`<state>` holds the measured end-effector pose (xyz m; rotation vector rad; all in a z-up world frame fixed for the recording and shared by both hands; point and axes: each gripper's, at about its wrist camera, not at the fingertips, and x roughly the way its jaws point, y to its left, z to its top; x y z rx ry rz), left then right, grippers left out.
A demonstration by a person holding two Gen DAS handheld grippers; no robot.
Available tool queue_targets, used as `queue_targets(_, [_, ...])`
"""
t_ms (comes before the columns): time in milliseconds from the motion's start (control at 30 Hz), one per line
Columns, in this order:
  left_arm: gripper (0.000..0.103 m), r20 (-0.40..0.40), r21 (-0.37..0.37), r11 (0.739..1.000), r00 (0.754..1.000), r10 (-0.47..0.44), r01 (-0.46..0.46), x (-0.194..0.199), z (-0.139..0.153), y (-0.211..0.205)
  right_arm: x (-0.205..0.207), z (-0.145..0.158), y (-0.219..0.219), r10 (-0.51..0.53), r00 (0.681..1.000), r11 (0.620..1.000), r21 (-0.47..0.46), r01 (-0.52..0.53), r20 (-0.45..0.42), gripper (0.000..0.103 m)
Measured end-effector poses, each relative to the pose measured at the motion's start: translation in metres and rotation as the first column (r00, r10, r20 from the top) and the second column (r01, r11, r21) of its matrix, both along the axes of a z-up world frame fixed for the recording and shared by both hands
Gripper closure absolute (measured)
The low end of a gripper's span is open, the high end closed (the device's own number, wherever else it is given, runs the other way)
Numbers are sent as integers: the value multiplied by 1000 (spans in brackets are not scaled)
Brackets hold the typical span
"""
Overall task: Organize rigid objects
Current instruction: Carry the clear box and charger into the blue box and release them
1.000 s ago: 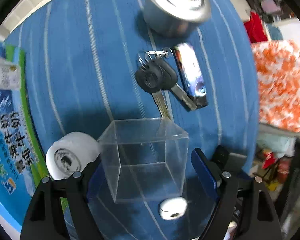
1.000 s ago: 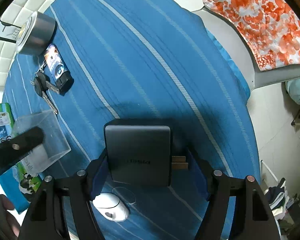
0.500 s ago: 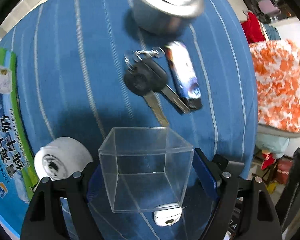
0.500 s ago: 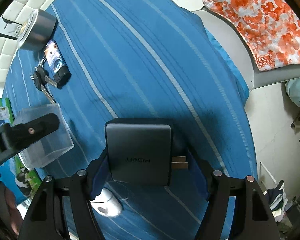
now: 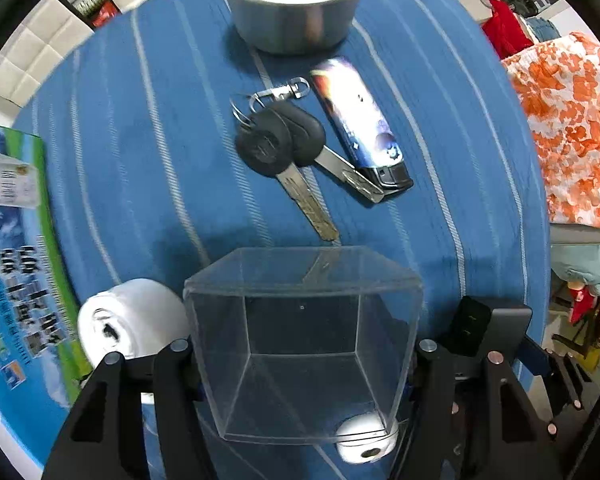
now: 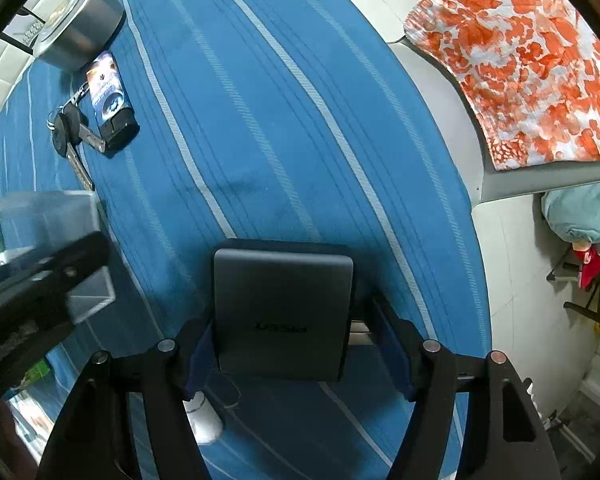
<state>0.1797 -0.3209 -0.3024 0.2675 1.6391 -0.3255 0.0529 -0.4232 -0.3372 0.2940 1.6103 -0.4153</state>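
Left wrist: our left gripper (image 5: 300, 364) clamps clear box (image 5: 300, 340) as bin | right gripper (image 6: 296, 344) grips charger (image 6: 282, 312) to load it.

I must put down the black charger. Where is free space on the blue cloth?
Free: the wide striped blue cloth between the patterned lighter and the table's right edge. Crowded: the left, around the black keys, silver tin and clear box.

You see a blue tablecloth (image 5: 148, 128) with thin white stripes under your left gripper (image 5: 300, 364). Ahead of it lie black-headed keys (image 5: 280, 144), a dark blue lighter (image 5: 360, 128) with a black end, and a silver tin (image 5: 292, 12). The box (image 5: 300, 344) between its fingers is clear. Your right gripper (image 6: 296, 340) has a dark grey charger (image 6: 280, 308); far right lies an orange-and-white flowered cloth (image 6: 520, 60).
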Motion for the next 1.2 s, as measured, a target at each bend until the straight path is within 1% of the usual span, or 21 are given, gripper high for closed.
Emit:
queue_targets(100, [42, 40, -14, 1000, 999, -3, 3, -4, 16, 5, -7, 5, -1, -3, 1000, 1000, 8, 3, 13, 31])
queue_targets(200, [42, 73, -38, 999, 997, -4, 7, -10, 34, 15, -12, 19, 5, 15, 999, 1000, -5, -15, 40, 31])
queue_targets(300, [42, 104, -72, 997, 995, 1, 6, -19, 55, 21, -15, 41, 15, 47, 996, 999, -14, -46, 75, 31])
queue_targets(333, [42, 111, -86, 996, 994, 6, 3, -22, 63, 27, -16, 52, 22, 62, 994, 998, -19, -61, 95, 31])
queue_targets(400, [42, 135, -112, 994, 991, 18, -2, -19, 81, 39, -18, 70, 33, 84, 989, 996, -18, -83, 123, 31])
queue_targets(467, [42, 163, -138, 990, 986, 28, -6, -23, 104, 61, -18, 90, 47, 111, 981, 994, -14, -110, 158, 31])
queue_targets(533, [42, 192, -141, 990, 981, 25, 2, -22, 121, 73, -17, 110, 66, 143, 971, 990, -15, -142, 192, 31])
queue_targets(567, [42, 212, -147, 989, 977, 33, -2, -22, 133, 87, -15, 119, 75, 157, 966, 987, -14, -157, 206, 31])
queue_targets(633, [42, 233, -157, 987, 971, 56, -19, -16, 148, 98, -12, 137, 102, 194, 952, 980, -7, -198, 235, 31])
queue_targets(733, [42, 265, -185, 980, 956, 127, -79, -12, 174, 139, -5, 158, 146, 251, 928, 965, 10, -264, 275, 31])
queue_targets(833, [42, 289, -203, 970, 938, 190, -134, -11, 193, 177, 4, 172, 195, 310, 900, 942, 25, -333, 306, 31])
queue_targets(933, [42, 309, -210, 957, 915, 259, -200, -7, 203, 218, 18, 172, 241, 362, 874, 917, 46, -397, 325, 31])
queue_targets(967, [42, 316, -210, 950, 904, 289, -231, -4, 206, 238, 23, 170, 254, 374, 868, 910, 53, -412, 326, 31])
queue_targets(1033, [42, 333, -184, 943, 885, 324, -276, 3, 207, 269, 35, 162, 284, 397, 858, 894, 75, -442, 326, 31])
queue_targets(1067, [42, 335, -173, 941, 881, 333, -290, 6, 206, 280, 40, 156, 296, 403, 856, 887, 90, -452, 325, 31])
queue_targets(1133, [42, 333, -155, 929, 867, 370, -336, 16, 200, 308, 57, 142, 323, 425, 852, 874, 105, -474, 305, 31])
queue_targets(1200, [42, 326, -126, 917, 857, 400, -380, 29, 188, 337, 67, 126, 338, 440, 850, 868, 108, -485, 288, 31])
